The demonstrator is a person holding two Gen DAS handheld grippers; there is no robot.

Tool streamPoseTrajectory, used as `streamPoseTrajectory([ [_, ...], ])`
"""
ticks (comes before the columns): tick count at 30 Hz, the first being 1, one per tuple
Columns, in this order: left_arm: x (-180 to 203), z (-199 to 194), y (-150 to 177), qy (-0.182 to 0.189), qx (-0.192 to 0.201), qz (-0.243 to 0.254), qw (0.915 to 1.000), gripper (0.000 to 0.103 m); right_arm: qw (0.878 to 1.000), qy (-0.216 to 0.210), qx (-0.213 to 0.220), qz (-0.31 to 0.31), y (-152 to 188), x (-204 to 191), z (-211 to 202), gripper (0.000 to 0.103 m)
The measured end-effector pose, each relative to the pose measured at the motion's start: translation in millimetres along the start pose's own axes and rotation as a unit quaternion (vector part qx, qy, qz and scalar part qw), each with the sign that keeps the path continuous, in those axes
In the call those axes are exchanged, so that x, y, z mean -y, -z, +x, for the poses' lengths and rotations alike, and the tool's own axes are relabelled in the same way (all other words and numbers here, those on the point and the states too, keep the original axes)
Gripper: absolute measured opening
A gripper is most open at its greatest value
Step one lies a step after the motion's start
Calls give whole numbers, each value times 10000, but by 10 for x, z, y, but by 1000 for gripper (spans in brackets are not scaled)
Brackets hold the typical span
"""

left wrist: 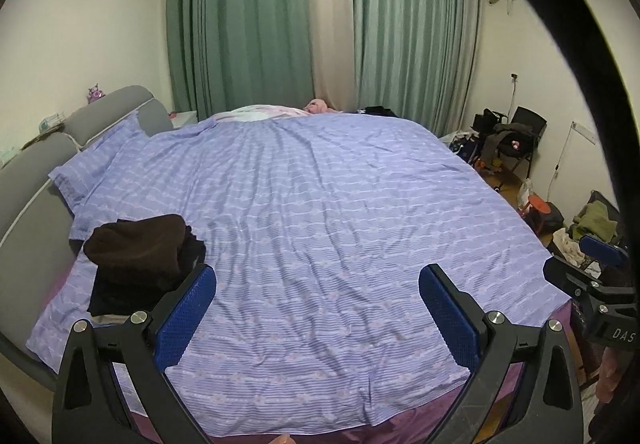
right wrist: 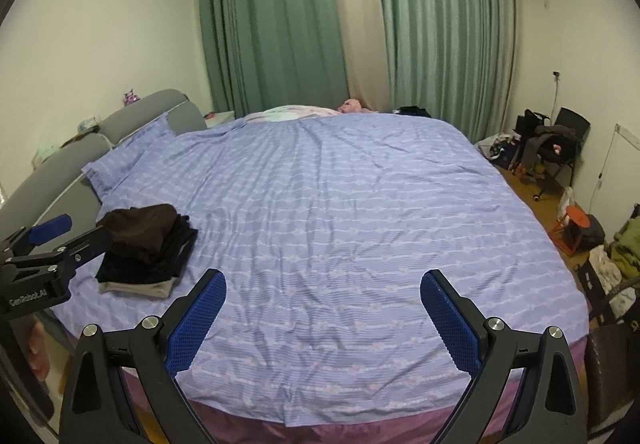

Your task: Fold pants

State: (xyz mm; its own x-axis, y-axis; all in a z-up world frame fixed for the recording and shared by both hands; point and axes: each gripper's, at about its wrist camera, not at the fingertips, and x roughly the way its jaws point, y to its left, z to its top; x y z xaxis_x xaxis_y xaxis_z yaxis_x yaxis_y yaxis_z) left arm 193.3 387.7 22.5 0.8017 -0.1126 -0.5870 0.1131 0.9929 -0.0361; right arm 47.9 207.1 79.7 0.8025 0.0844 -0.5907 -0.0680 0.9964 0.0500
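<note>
A stack of folded dark pants [left wrist: 140,260] lies on the left side of the bed, brown pair on top, black and beige below; it also shows in the right wrist view [right wrist: 146,248]. My left gripper [left wrist: 318,278] is open and empty above the near part of the purple striped bedsheet [left wrist: 320,204], right of the stack. My right gripper [right wrist: 322,286] is open and empty over the same sheet [right wrist: 340,204]. The left gripper also shows at the left edge of the right wrist view [right wrist: 60,236], and the right gripper shows at the right edge of the left wrist view [left wrist: 592,260].
A grey headboard [left wrist: 36,180] runs along the bed's left side. Green curtains [left wrist: 240,24] hang behind. A pink bundle [left wrist: 272,111] lies at the far edge. A chair with clothes [left wrist: 516,140], an orange stool [left wrist: 536,208] and clutter stand on the floor at the right.
</note>
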Motion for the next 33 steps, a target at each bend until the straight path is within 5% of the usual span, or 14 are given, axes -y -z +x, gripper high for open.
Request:
streamPoseTrajectory([
  [33,328,-161,77,104,-3,134,9999,103,9995,148,161,230,107,260,-244,98],
])
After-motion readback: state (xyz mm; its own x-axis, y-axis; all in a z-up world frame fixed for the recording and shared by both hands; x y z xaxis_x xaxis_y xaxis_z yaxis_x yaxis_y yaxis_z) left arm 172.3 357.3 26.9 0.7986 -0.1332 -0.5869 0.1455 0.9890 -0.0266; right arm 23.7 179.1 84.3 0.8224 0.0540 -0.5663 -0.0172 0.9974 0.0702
